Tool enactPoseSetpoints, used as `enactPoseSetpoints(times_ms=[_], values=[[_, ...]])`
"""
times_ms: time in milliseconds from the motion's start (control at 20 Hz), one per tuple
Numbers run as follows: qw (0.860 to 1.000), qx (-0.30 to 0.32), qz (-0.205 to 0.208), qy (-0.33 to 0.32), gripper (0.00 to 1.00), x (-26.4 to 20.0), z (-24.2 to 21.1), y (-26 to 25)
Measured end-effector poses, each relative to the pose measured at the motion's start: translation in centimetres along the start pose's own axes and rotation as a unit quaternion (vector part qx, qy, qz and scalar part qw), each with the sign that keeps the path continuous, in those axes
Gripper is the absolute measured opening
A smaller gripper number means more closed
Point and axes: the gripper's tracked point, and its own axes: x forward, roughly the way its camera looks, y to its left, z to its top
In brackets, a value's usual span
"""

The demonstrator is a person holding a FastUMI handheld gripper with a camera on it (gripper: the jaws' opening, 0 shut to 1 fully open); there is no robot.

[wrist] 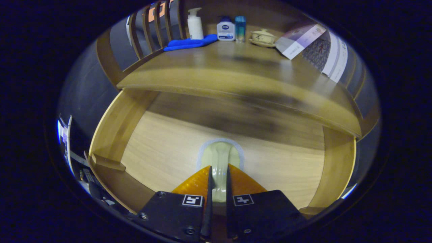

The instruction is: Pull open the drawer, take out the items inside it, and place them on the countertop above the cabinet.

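Gripper (218,175) over open drawer (162,152), fingers clenched on handle of pale spoon (220,156) — bowl of spoon just ahead of fingertips, above drawer floor; cannot tell if touching it. Worktop (236,67) above cabinet: along back edge — white pump bottle (195,23), blue cloth (190,43), lotion bottle (225,31), blue bottle (240,28), lidded cup on saucer (263,37). Booklets (300,40) at right edge.

The gripper (218,175) is closed on a pale spoon (220,158) above the open drawer (162,152), below the countertop (236,67)
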Motion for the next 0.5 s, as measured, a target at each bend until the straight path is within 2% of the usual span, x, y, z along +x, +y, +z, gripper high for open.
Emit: enactPoseSetpoints(times_ms=[500], values=[[0.997, -0.011, -0.006, -0.077, 0.19, -7.9, 4.1, -0.4]])
